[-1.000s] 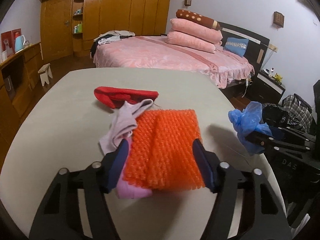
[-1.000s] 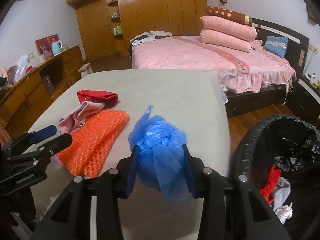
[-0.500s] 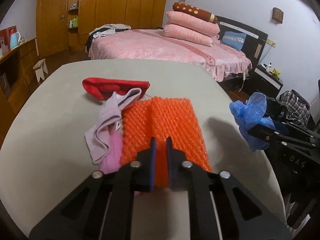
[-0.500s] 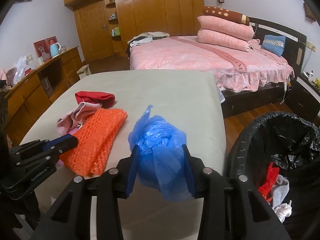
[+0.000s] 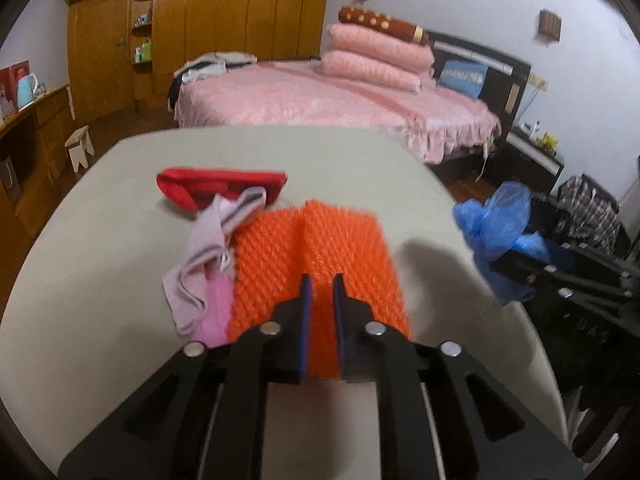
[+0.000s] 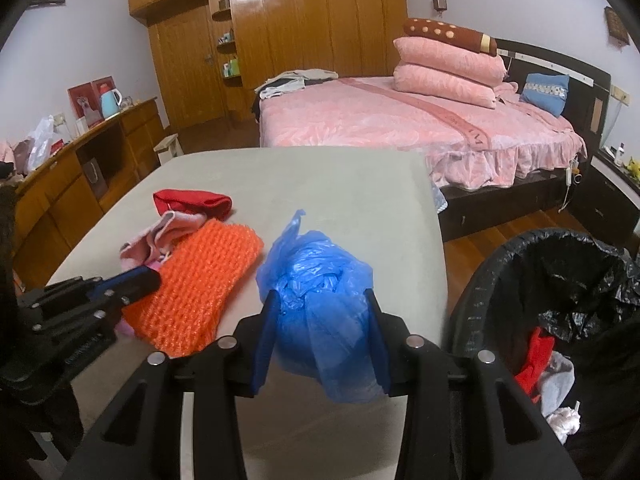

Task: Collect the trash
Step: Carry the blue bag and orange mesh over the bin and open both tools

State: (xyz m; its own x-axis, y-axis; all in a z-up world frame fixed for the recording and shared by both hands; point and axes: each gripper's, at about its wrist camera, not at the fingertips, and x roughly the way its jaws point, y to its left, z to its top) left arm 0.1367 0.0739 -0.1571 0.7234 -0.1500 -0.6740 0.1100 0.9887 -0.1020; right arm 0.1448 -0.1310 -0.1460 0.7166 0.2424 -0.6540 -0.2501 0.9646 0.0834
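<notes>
Dim indoor light, fisheye-warped, slightly blurred.

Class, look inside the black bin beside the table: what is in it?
In the bin: a red cloth, a grey cloth and white crumpled paper. The rim and liner hide anything deeper.

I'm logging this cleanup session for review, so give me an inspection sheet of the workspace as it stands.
Surface: grey table, bare beyond the pile.
Job's things: orange mesh pad lying on the table; blue plastic bag in the right tool; black-lined trash bin beside the table, already holding scraps.
Clutter: red cloth and pinkish cloth beside the pad.
Grippers: left tool with a fold of the pad between its pads, jaws opening slightly; right tool shut on the bag.
Cables: one hanging at the bed's far corner.
Surroundings: wooden wardrobe, sideboard with kettle.
</notes>
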